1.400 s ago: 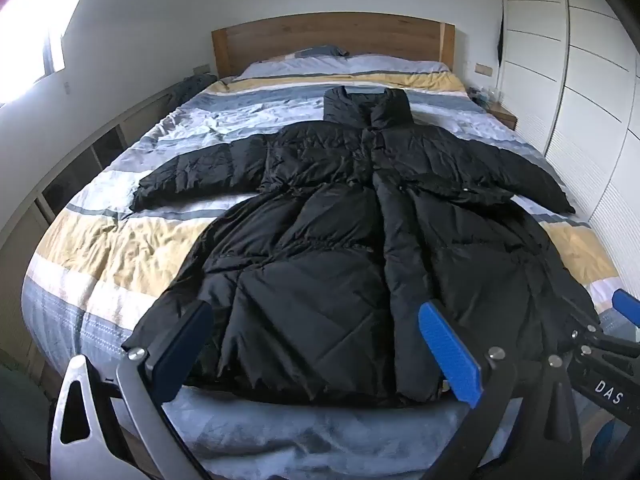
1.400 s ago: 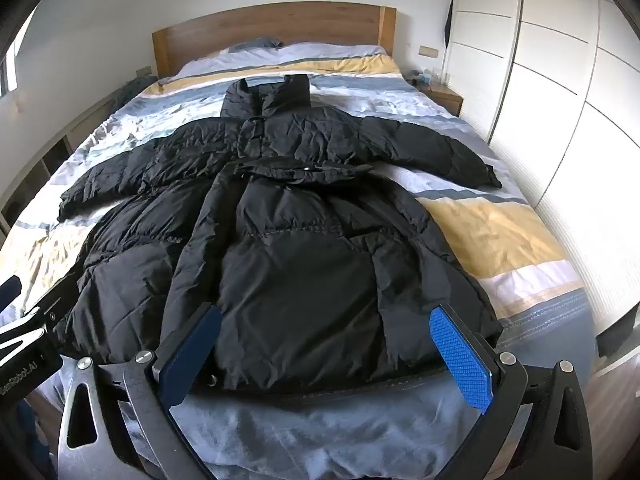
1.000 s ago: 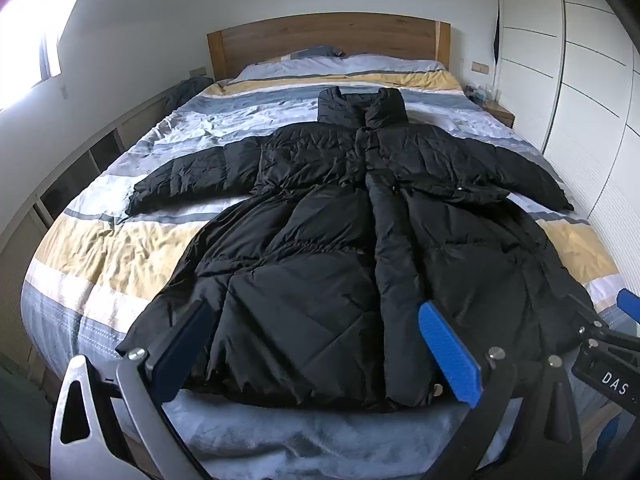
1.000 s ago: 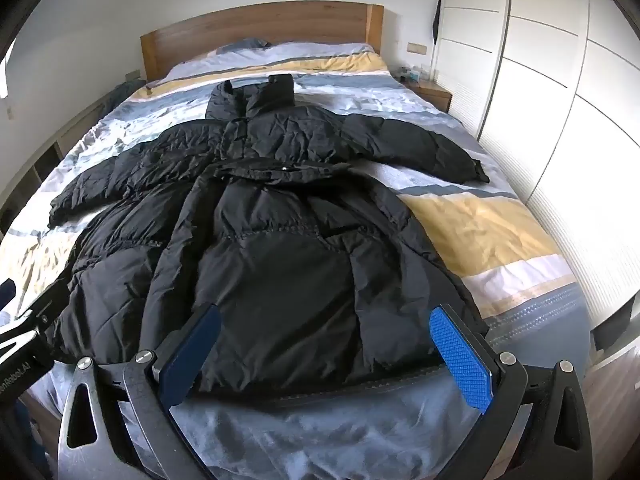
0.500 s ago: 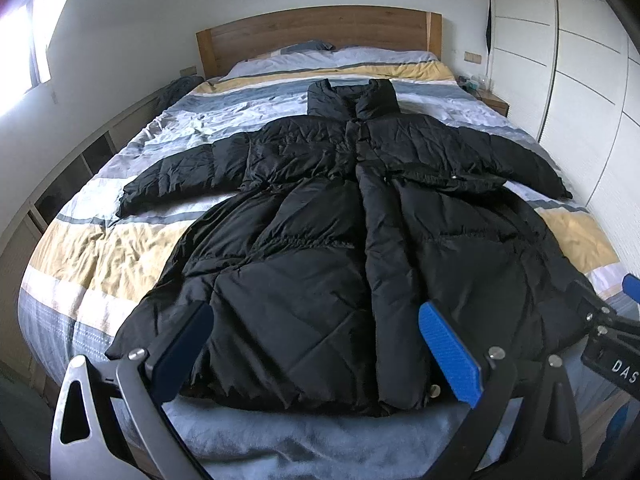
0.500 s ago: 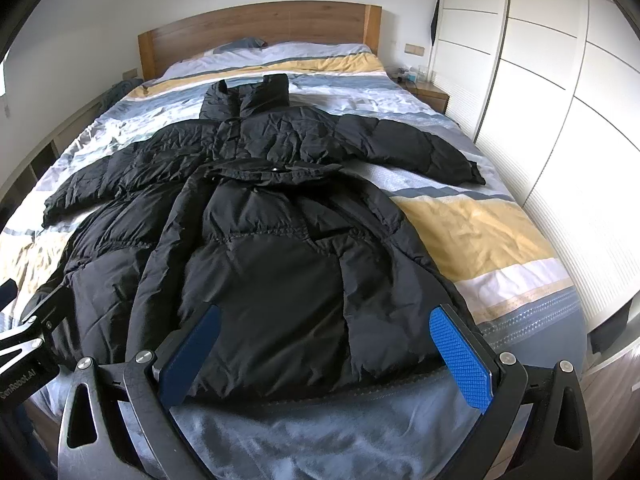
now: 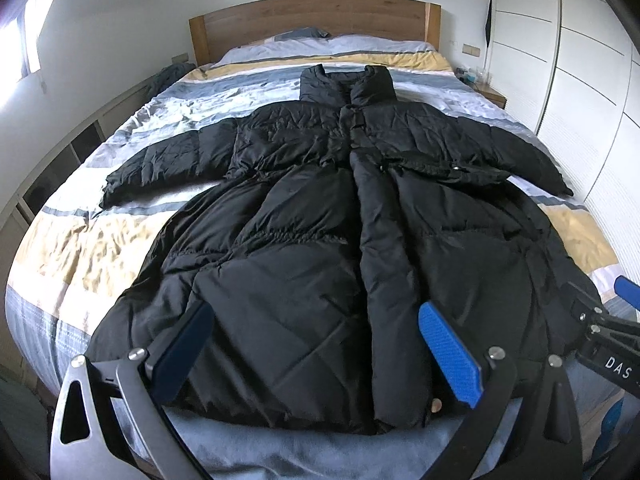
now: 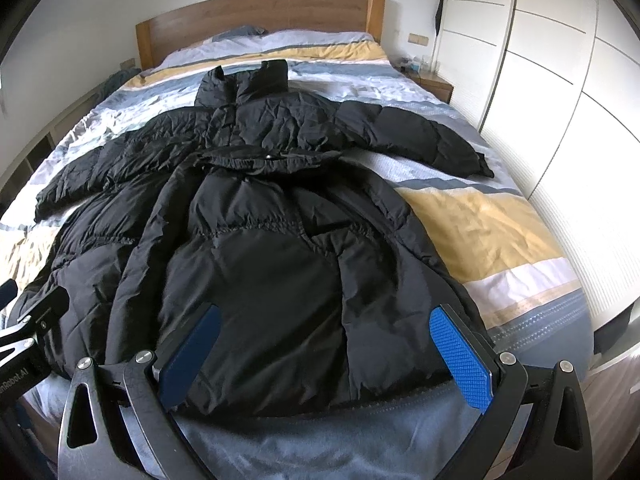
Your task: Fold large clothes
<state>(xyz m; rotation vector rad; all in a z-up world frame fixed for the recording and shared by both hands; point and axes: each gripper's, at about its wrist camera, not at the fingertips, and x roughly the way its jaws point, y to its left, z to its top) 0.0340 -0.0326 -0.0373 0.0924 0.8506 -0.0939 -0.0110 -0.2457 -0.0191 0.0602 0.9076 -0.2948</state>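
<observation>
From my left wrist camera, the black puffer coat [image 7: 320, 240] fills more of the view than a moment ago and its hem sits lower, closer to my blue pads; I have eased in toward the foot of the bed [image 7: 72, 248]. My left gripper [image 7: 316, 354] hangs wide open over the hem at 6 o'clock, gripping nothing. The coat lies face up, collar at 12 o'clock toward the wooden headboard [image 7: 316, 20], sleeves spread to 10 and 2 o'clock. Bare striped duvet runs along 9 o'clock, and a strip of grey-blue cover shows below the hem. My right gripper [image 7: 600, 332] pokes in at 4 o'clock. The shell is glossy, quilted in diamond stitching, with a gathered seam across the waist.

From my right wrist camera, the coat [image 8: 260, 260] has likewise drawn nearer since the earlier frame. My right gripper [image 8: 324, 354] is spread wide and empty over the hem's right half at 6 o'clock. The bed [image 8: 500, 232] shows a broad band of yellow and white duvet from 2 to 4 o'clock, ending beside the white wardrobe doors [image 8: 560, 100]. My left gripper [image 8: 24, 332] edges in at 8 o'clock. The fabric is puffy and creased, the sleeve tapering to a cuff.
</observation>
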